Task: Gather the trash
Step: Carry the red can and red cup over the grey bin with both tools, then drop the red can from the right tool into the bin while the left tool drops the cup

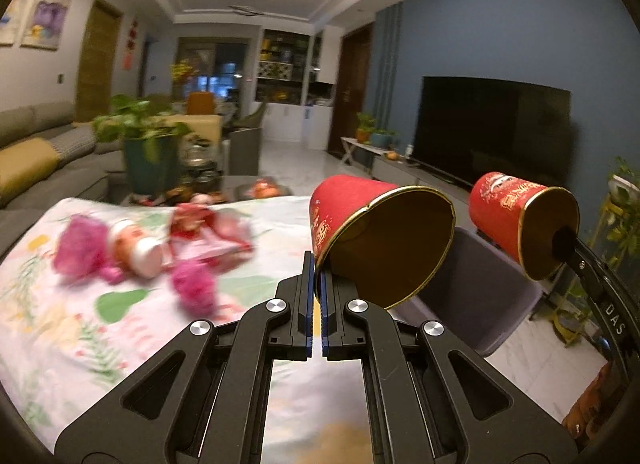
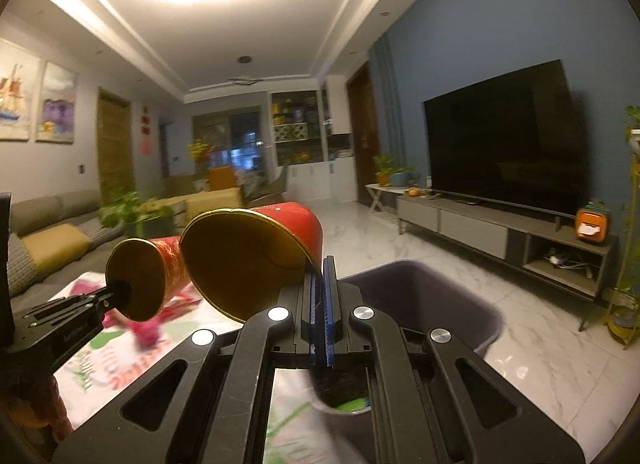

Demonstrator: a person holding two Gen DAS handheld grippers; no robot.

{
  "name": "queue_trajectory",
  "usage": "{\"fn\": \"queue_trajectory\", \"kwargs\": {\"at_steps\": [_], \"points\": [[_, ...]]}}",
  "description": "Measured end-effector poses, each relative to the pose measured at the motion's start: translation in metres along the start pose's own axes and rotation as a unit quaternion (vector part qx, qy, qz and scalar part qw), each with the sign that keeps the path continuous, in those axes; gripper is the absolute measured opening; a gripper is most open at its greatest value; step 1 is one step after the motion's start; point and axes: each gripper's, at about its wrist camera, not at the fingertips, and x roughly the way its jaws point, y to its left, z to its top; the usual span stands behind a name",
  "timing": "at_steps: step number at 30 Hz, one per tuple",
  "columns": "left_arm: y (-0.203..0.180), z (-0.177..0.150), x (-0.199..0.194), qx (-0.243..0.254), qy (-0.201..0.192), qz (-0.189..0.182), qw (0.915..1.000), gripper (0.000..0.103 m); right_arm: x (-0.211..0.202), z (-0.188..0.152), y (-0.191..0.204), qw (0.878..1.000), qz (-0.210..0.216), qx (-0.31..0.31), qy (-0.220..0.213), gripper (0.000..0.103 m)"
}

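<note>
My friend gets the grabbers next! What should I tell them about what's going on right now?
Left tool: shut on the rim of a red paper cup, tipped on its side.
Right tool: shut on the rim of a second red cup, also tipped.
Both cups are held up beside the grey bin, which stands by the flowered tablecloth.
Done: both cups picked up. Something green already lies in the bin.
Left: drop both cups in the bin, then fetch the pink clutter and small white bottle lying on the cloth; that part is blurred, so check what counts as trash.
</note>
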Motion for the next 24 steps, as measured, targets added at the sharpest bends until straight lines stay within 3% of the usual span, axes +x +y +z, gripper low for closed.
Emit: {"fn": "queue_trajectory", "kwargs": {"at_steps": [13,24], "points": [[-0.077,-0.005,0.072,0.032,0.025,-0.063,0.9971,0.002,0.019,-0.003,-0.056,0.998,-0.063,0.029,0.002,0.004],[-0.094,-0.009,0.100,0.039,0.032,-0.086,0.9950,0.002,0.042,-0.003,-0.070,0.997,-0.073,0.036,0.006,0.004]]}}
